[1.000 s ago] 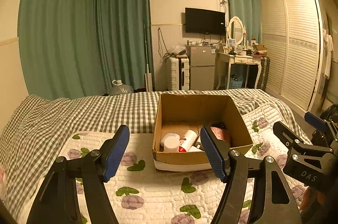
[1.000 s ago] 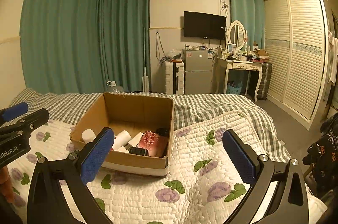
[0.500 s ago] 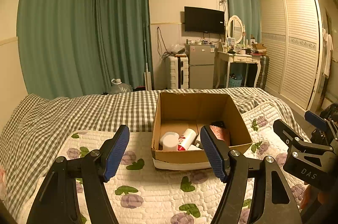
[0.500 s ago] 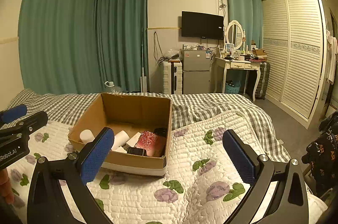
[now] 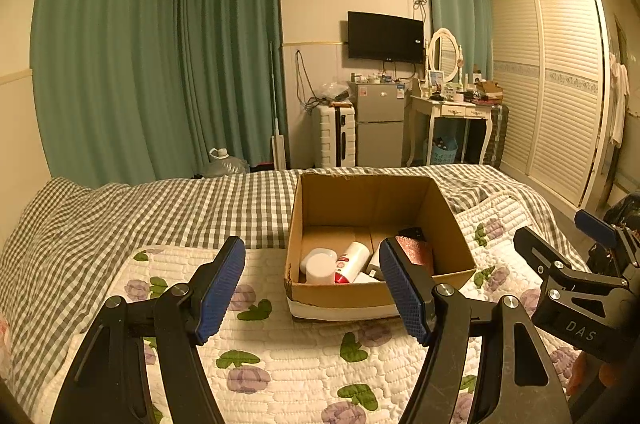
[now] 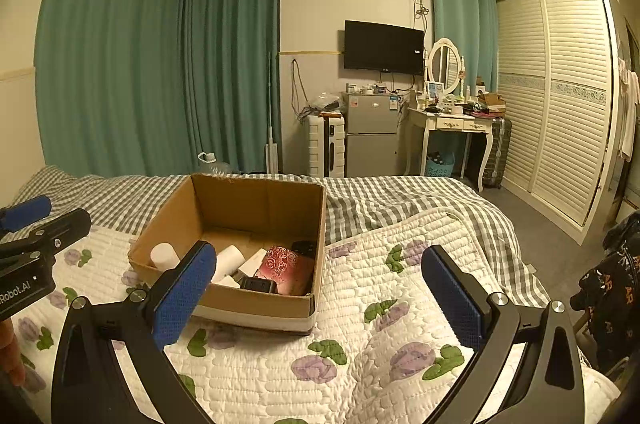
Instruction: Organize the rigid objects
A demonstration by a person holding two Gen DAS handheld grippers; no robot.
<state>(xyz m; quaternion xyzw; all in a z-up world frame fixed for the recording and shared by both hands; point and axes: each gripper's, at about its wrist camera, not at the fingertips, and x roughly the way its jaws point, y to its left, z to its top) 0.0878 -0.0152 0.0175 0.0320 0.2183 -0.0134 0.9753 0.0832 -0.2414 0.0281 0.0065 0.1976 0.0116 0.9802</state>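
The left gripper (image 5: 312, 288) hangs low over the quilt (image 5: 280, 364), its blue-padded fingers (image 5: 218, 288) spread wide apart with nothing between them and nothing touching them. The right gripper (image 6: 320, 300) hangs over the same floral quilt, its fingers (image 6: 452, 300) spread even wider, also bare. Each gripper shows at the edge of the other's view: the right one at the far right of the left view, the left one at the far left of the right view.

Just beyond the fingertips an open cardboard box (image 5: 380, 294) sits on the quilt, on the bed (image 5: 160, 207). In it lie the rigid objects: a white round jar (image 5: 320, 266) at the near left, a white tube with a red label (image 5: 352, 262) lying tilted beside it, a red rose-patterned case (image 6: 286, 266) toward the right wall, and a small black item (image 6: 258, 284) against the near wall.

Farther back, the checked blanket (image 6: 400, 203) covers the bed. Past the bed stand green curtains (image 5: 160, 63), a small fridge (image 5: 380, 127), a white dressing table (image 5: 452, 111), a wall television (image 5: 384, 37) and a louvred wardrobe (image 5: 552, 83).
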